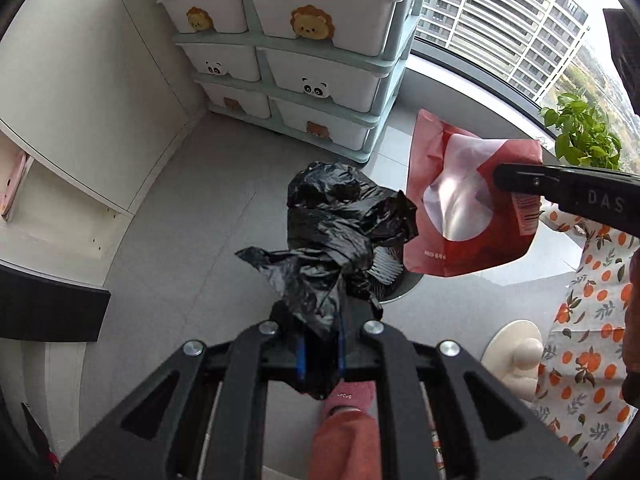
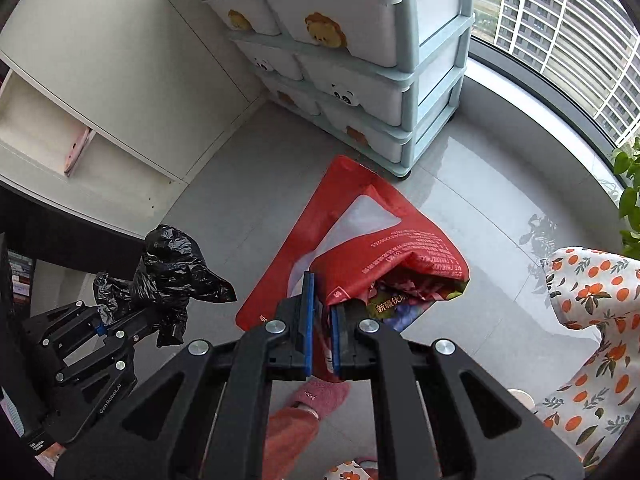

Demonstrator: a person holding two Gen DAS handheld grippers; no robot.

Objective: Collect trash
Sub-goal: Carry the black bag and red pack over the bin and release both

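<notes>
Two claws, black bag (image 1: 332, 232), red pouch (image 2: 360, 240)

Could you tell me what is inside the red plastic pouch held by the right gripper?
The red plastic pouch shows crumpled printed wrappers at its open mouth beside the right gripper. Anything deeper is covered by the pouch.

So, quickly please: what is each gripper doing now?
Left gripper: closed on the black trash bag.
Right gripper: closed on the red snack pouch.

Bright window daylight, sharp, fisheye-warped edges.
</notes>
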